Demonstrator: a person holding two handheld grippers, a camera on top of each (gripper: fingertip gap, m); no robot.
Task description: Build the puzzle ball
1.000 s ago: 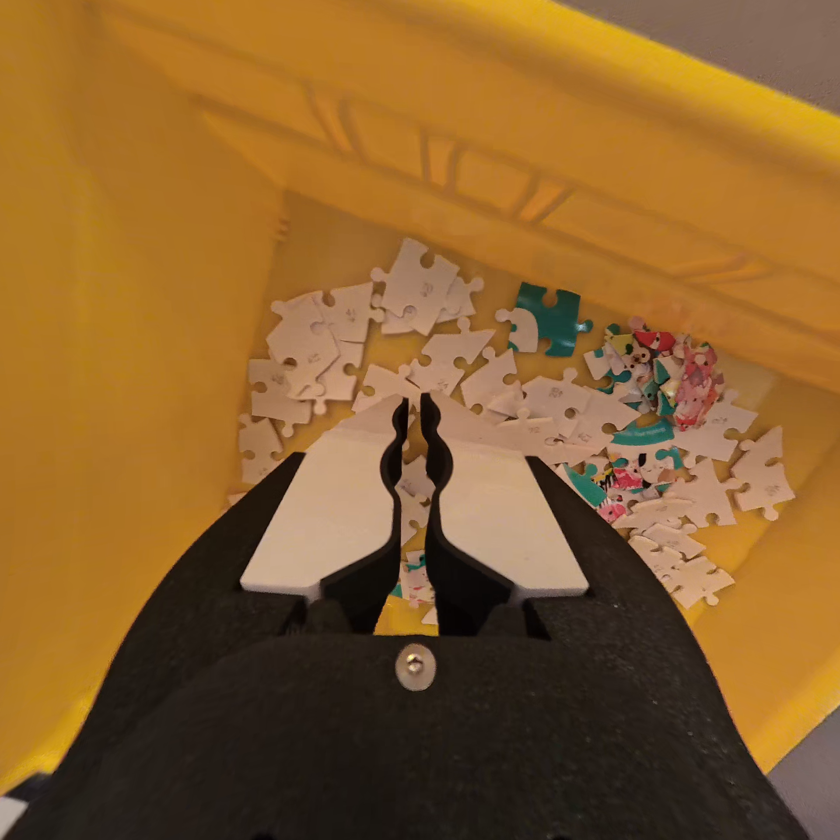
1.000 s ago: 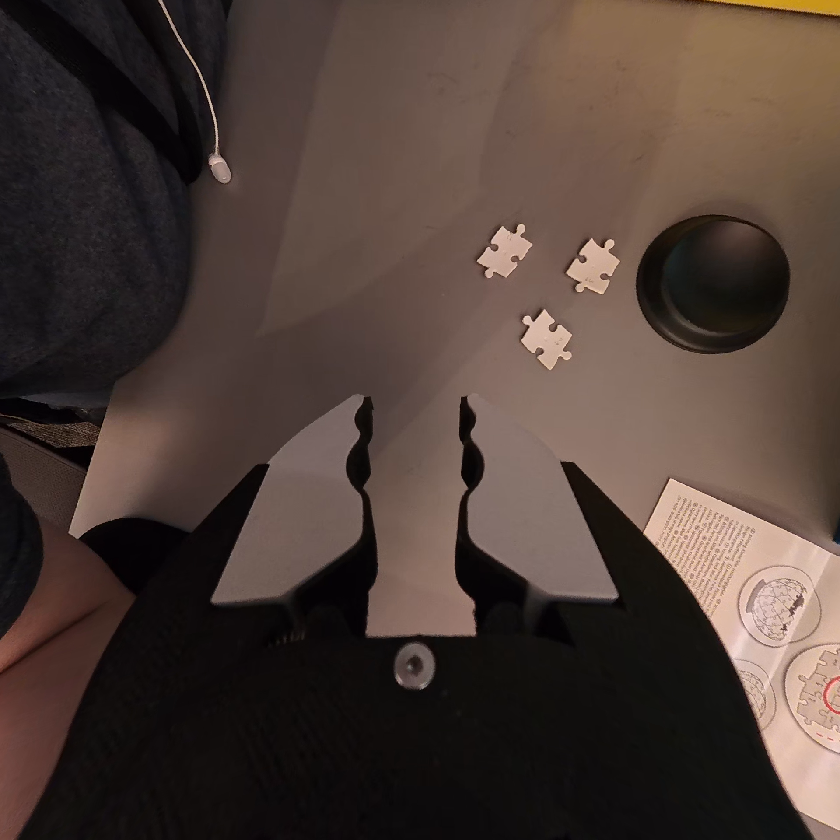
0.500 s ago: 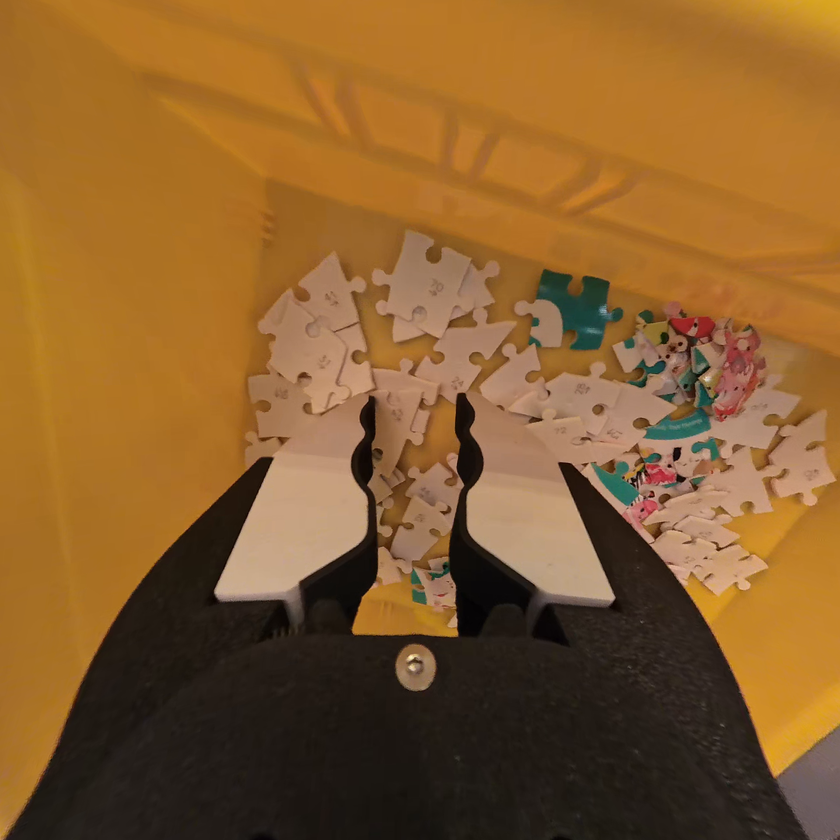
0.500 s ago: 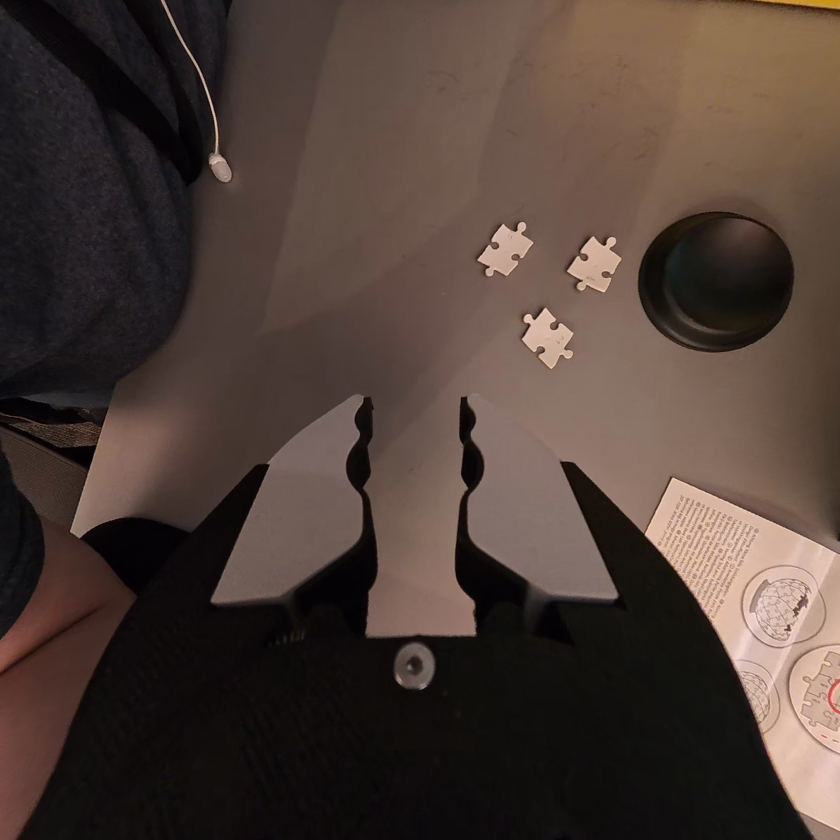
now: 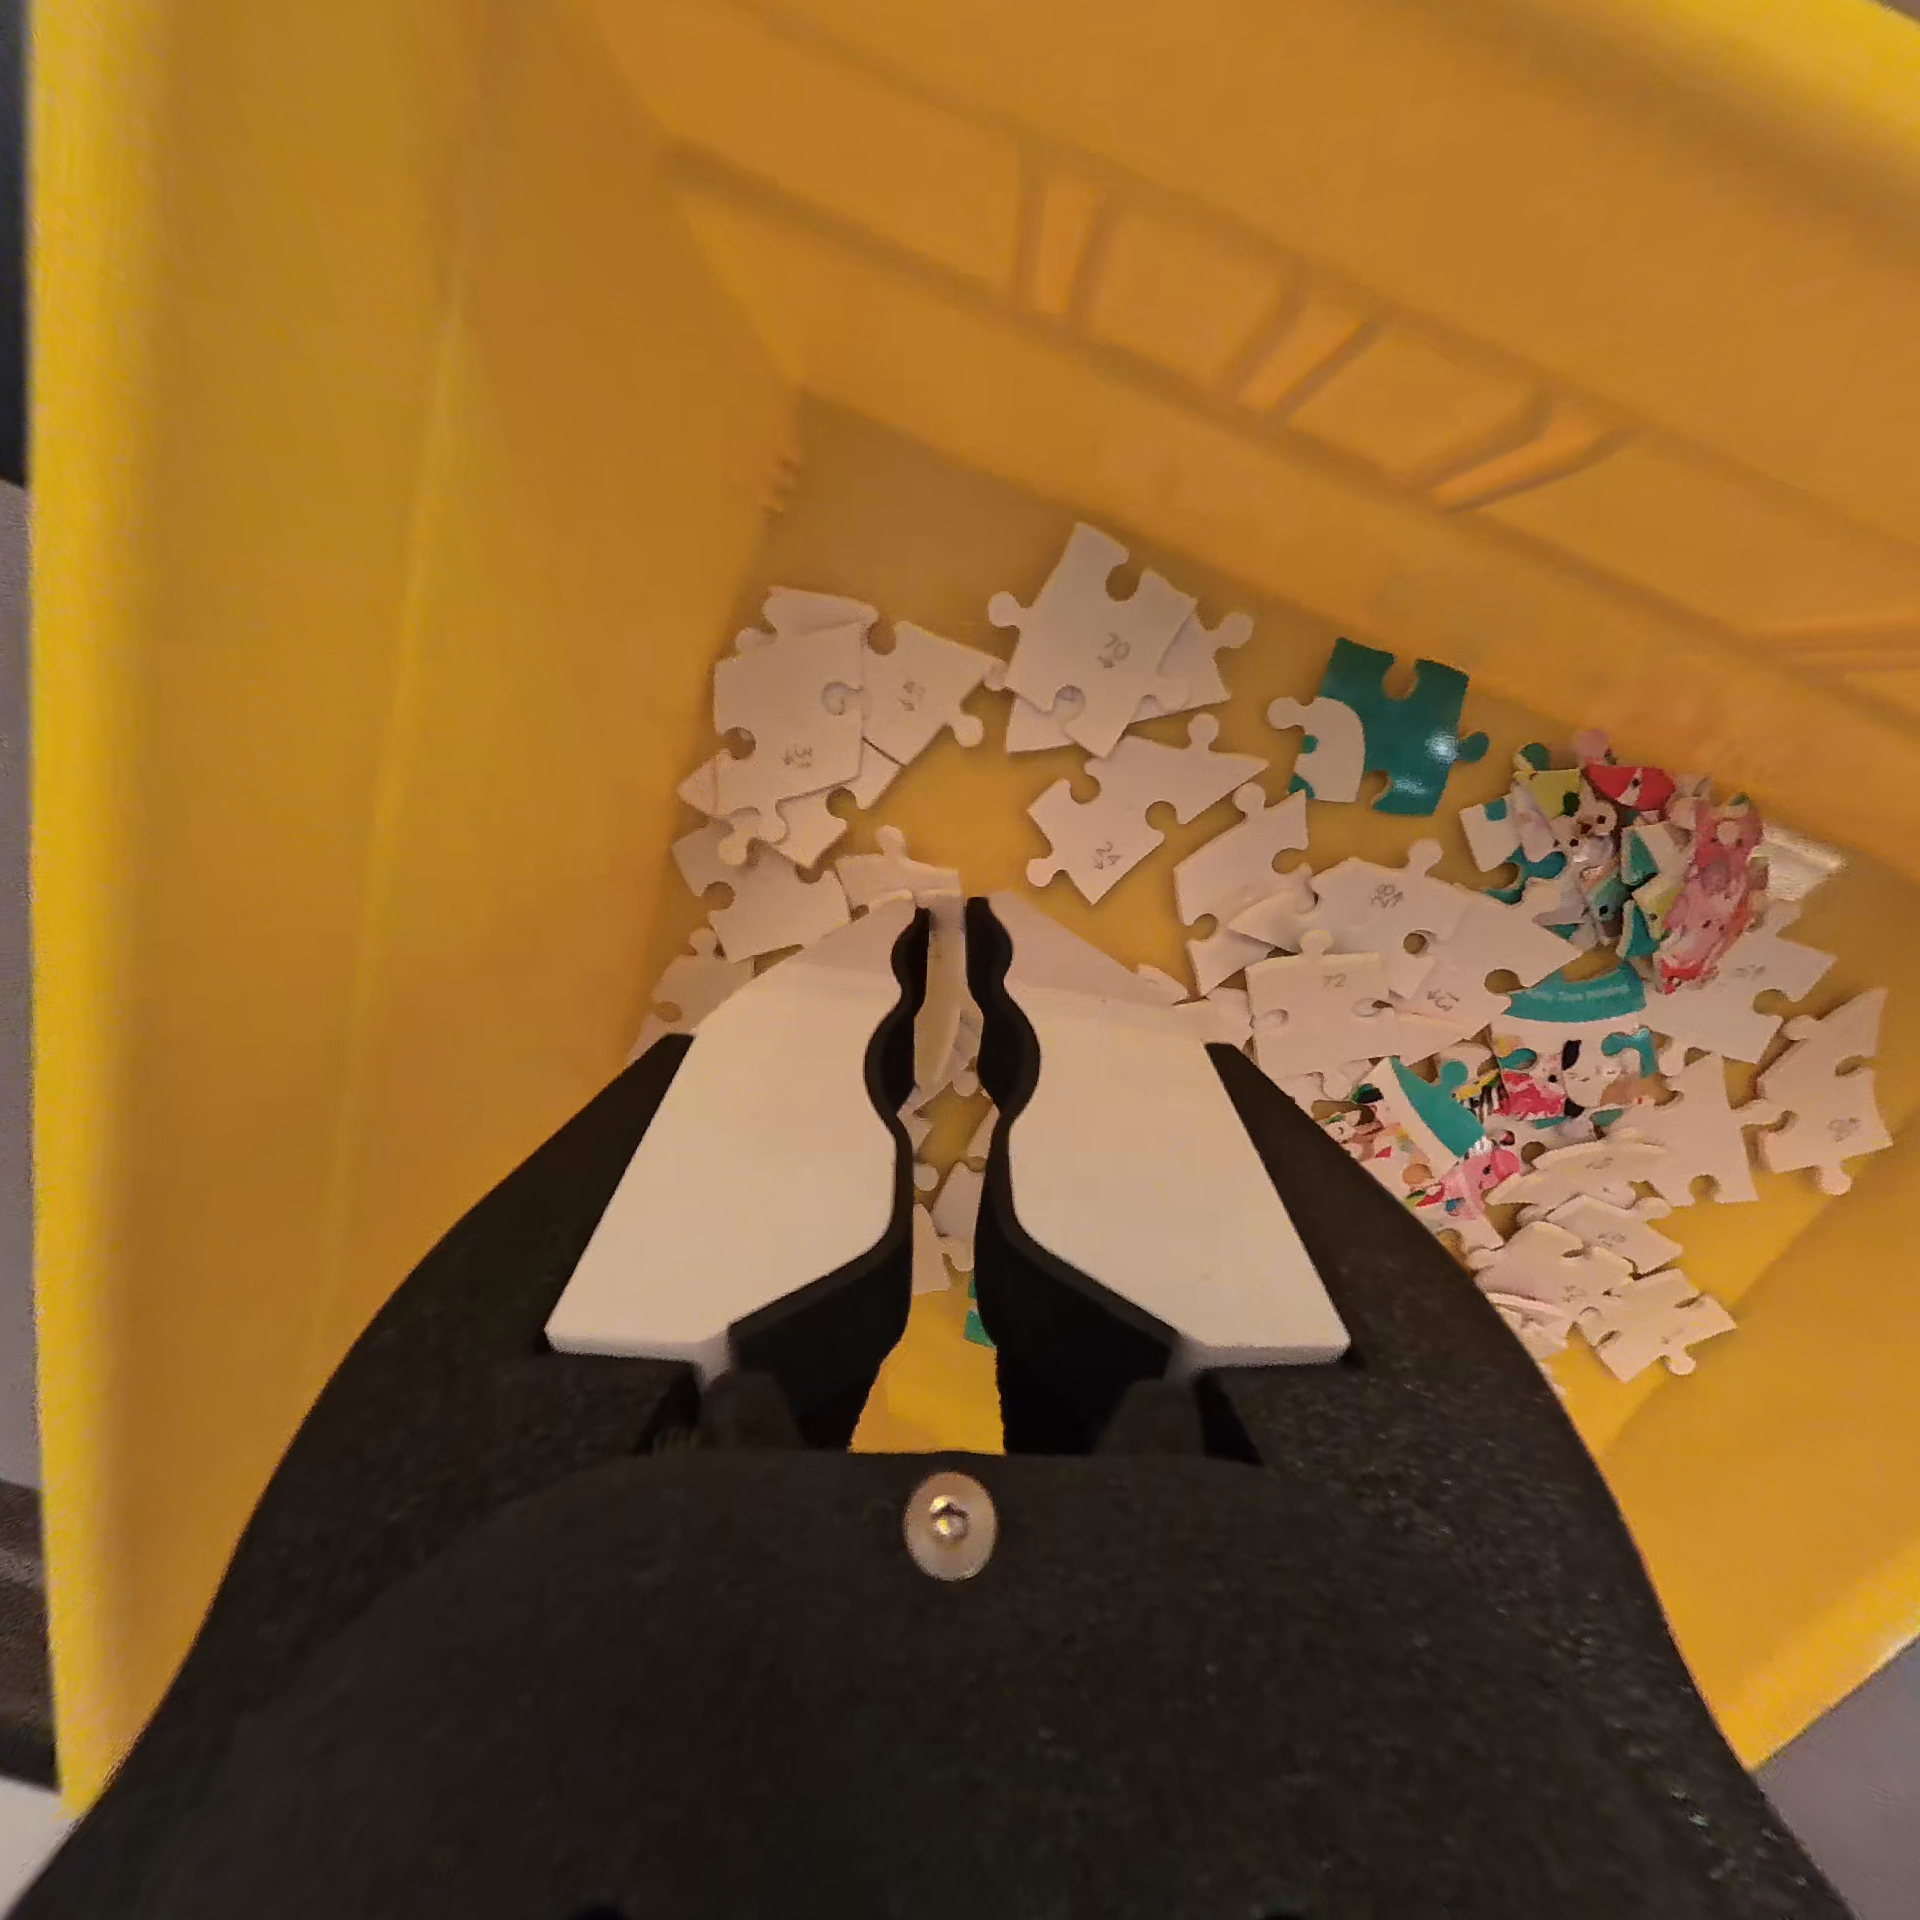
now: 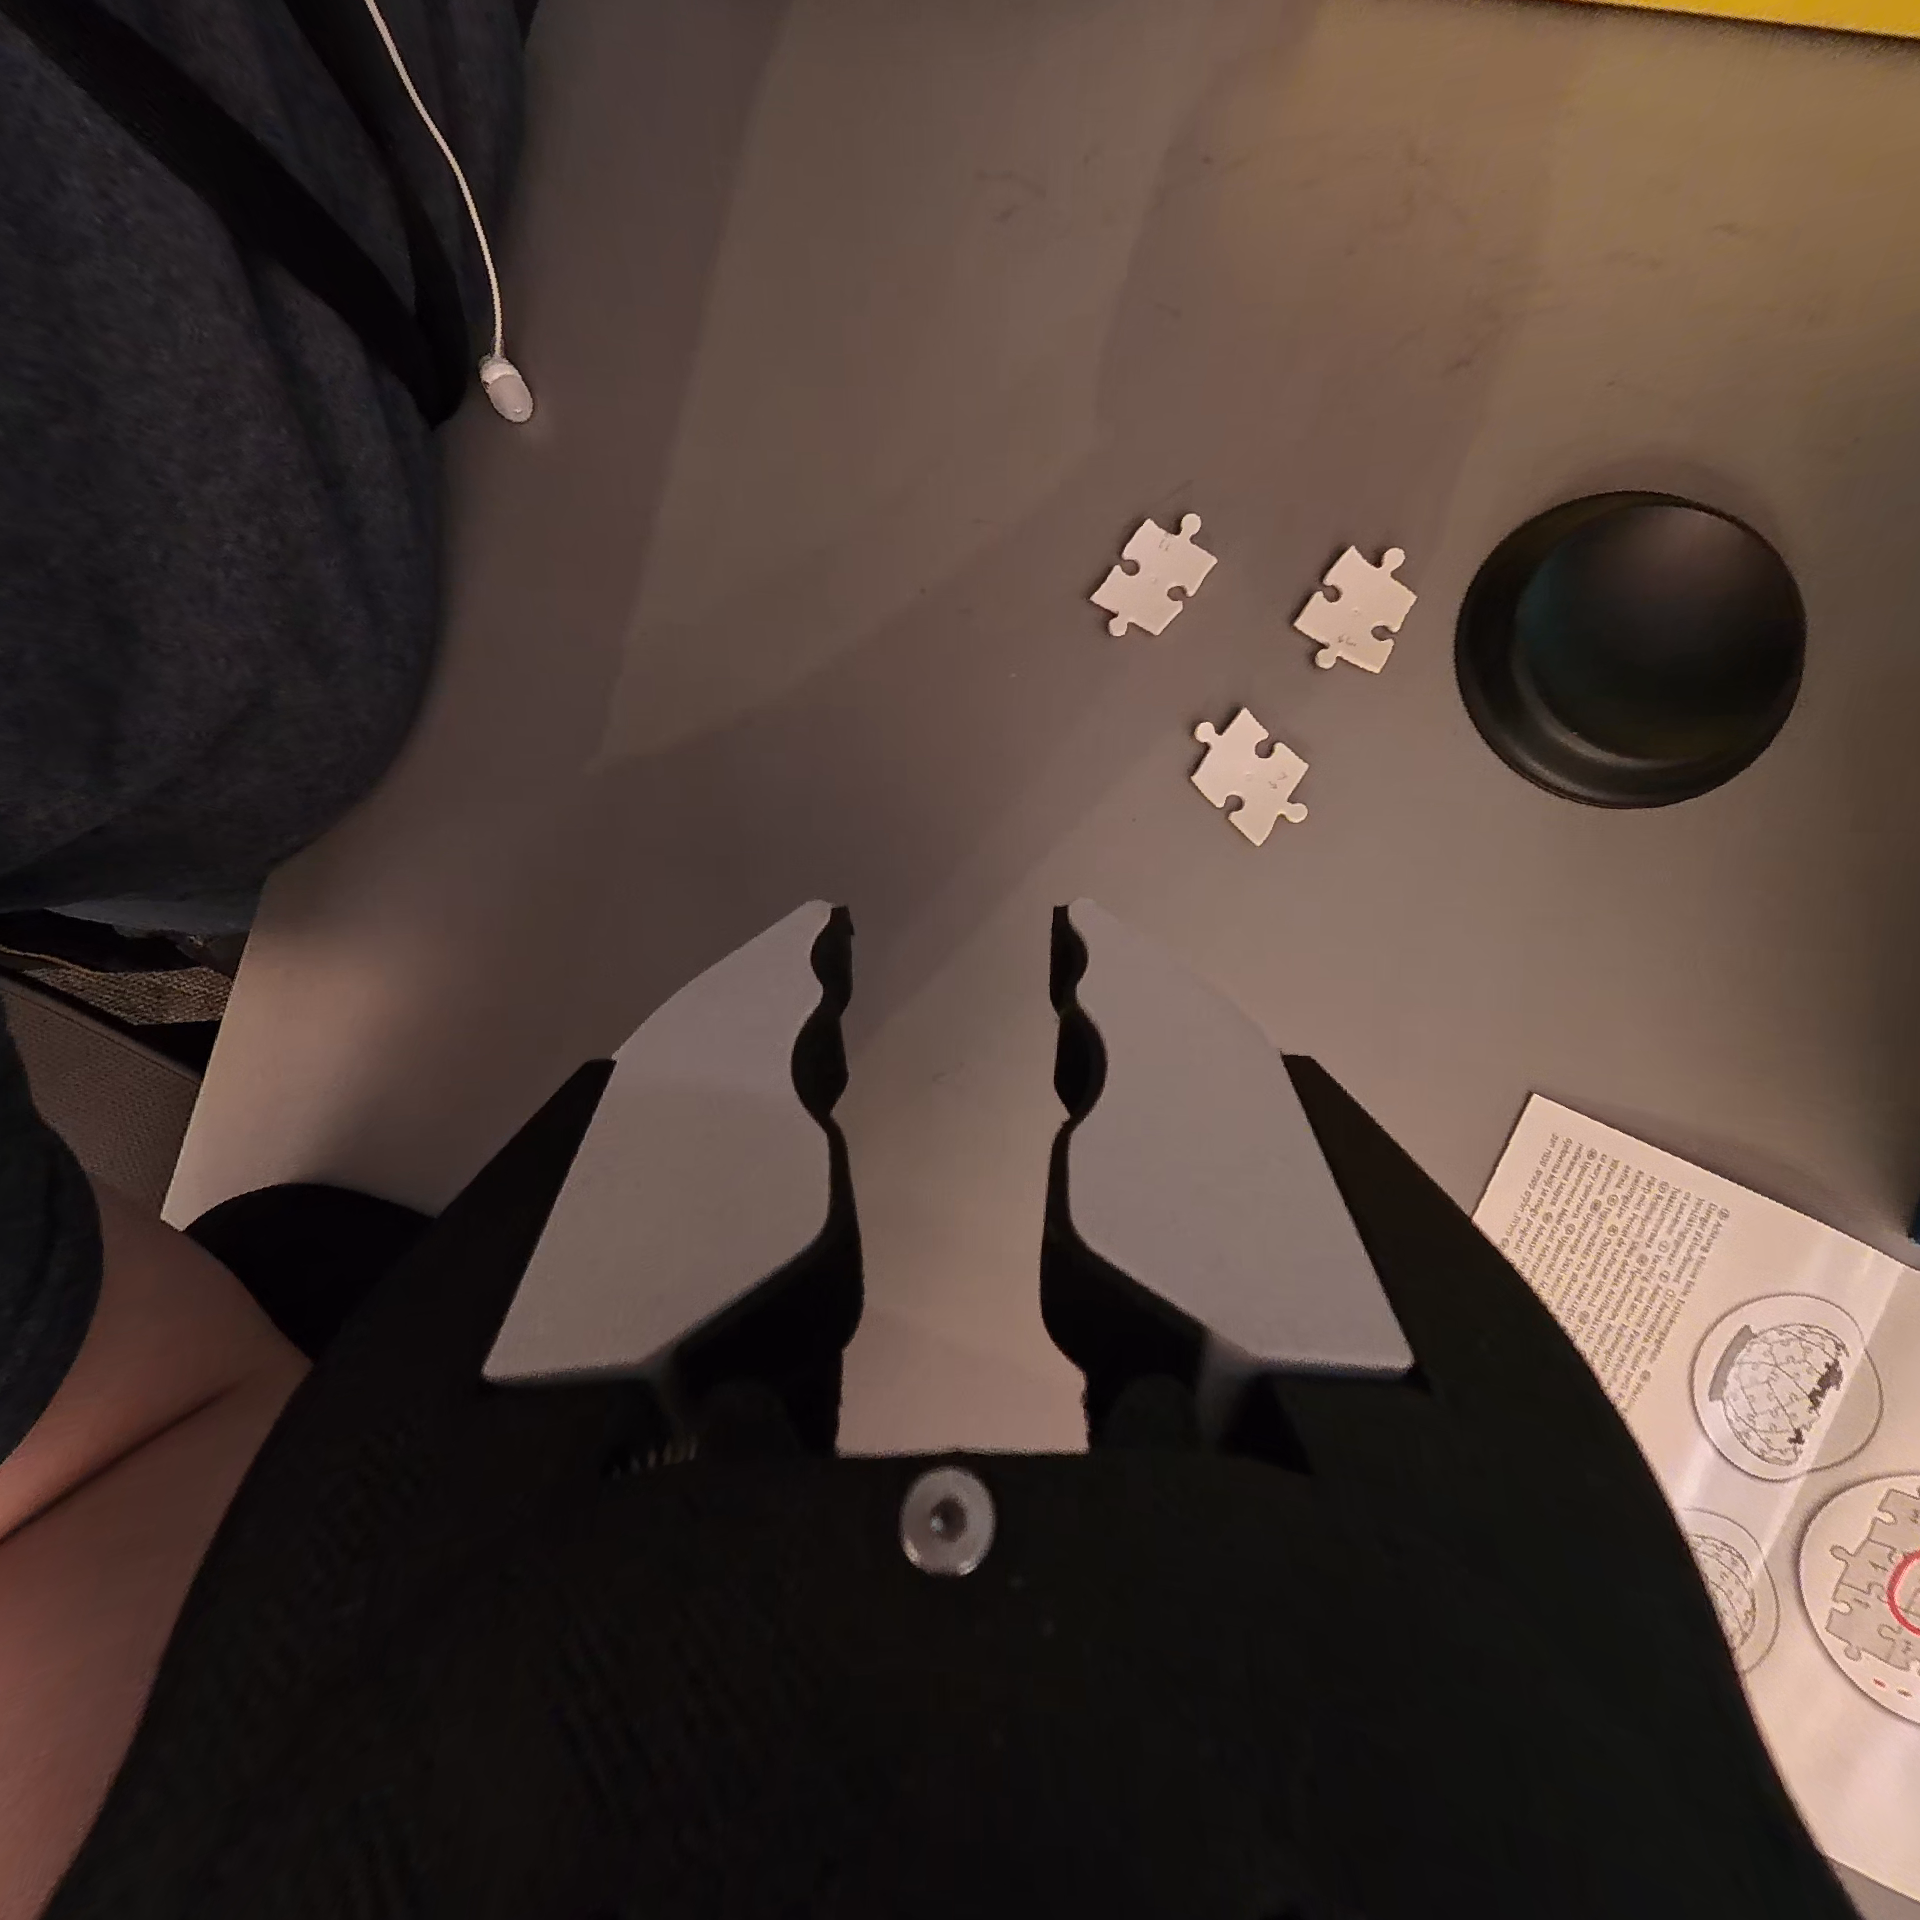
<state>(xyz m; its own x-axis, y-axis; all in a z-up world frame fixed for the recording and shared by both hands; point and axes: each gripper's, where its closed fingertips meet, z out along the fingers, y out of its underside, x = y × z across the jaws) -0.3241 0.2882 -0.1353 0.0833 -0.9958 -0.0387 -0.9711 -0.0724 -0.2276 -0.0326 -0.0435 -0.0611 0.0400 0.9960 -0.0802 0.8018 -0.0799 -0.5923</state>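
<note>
- The left gripper, black with two white-faced fingers, reaches down into a deep yellow plastic bin; its jaws are nearly together and pinch one thin white puzzle piece held edge-on between the tips.
- On the bin floor lies a loose heap of flat cardboard puzzle pieces (too overlapped for an exact count, well over twenty), most of them white side up with small printed marks.
- One teal piece lies picture side up at the far middle, apart from the heap, and a cluster of colourful picture-side pieces sits at the far right against the bin wall.
- The right gripper, of the same build, hovers over a grey tabletop with its jaws wide apart and nothing between them.
- Three white puzzle pieces lie face down on the table beyond the right gripper, close together in a triangle, none touching.
- One round black ring-shaped stand sits just right of those three.
- One folded white instruction sheet with round diagrams lies at the near right.
- A person's dark blue garment with one white cord fills the left side.
</note>
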